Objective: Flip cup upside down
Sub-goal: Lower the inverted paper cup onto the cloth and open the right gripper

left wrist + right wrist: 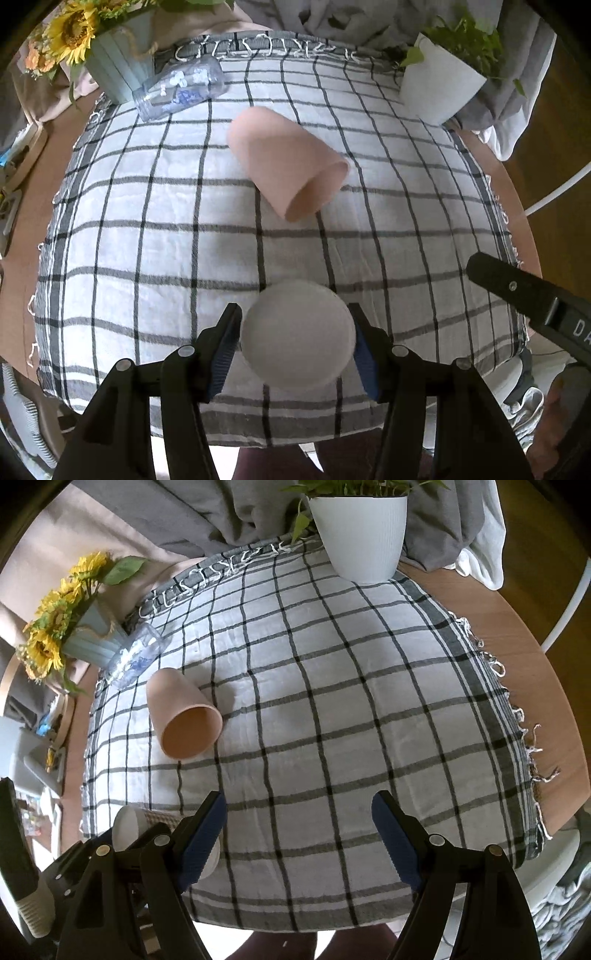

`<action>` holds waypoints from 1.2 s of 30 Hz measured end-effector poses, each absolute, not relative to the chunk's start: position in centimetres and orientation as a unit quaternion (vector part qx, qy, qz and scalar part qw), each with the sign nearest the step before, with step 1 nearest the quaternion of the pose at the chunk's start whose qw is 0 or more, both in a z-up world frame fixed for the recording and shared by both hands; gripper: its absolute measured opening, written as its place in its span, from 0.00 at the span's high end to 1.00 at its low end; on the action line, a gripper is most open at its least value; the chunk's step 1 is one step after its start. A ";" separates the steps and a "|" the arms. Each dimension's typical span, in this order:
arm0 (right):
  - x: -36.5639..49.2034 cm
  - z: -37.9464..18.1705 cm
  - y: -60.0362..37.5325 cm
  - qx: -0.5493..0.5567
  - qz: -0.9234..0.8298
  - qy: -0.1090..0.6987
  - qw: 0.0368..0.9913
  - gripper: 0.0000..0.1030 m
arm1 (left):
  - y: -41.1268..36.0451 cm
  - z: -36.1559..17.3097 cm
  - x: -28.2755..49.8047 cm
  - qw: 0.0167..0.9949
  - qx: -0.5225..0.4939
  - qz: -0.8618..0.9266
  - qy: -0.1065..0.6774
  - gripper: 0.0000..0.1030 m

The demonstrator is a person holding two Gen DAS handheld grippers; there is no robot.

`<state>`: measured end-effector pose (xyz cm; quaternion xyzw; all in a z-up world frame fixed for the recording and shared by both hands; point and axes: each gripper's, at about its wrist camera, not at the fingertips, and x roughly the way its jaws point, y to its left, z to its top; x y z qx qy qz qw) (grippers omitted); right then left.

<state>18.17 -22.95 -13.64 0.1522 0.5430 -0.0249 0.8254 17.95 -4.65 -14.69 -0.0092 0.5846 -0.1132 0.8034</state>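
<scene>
left gripper (295, 350): black plastic linkage arms, round silver rivets at joints behind jaws, ribbed blue pads (223, 354) on inner finger faces. right gripper (299, 842): same black arms, silver rivets, blue serrated pads (393, 843); white letters partly visible on its black body.

Pink cup (184, 716) sideways on checked cloth (351, 701)
</scene>
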 end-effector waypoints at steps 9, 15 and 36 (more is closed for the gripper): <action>17.5 -13.0 -23.5 0.139 -0.008 0.535 0.833 0.21 | -4.8 -12.4 16.9 0.851 0.006 -0.060 0.522 0.14; 16.8 -11.9 -24.0 0.128 0.002 0.519 0.845 0.17 | -4.4 -9.7 15.1 0.888 0.002 -0.033 0.459 0.06; 4.8 -4.8 -17.2 0.105 -0.045 0.376 0.920 0.07 | 3.9 -4.3 6.0 0.927 -0.017 -0.035 0.373 0.00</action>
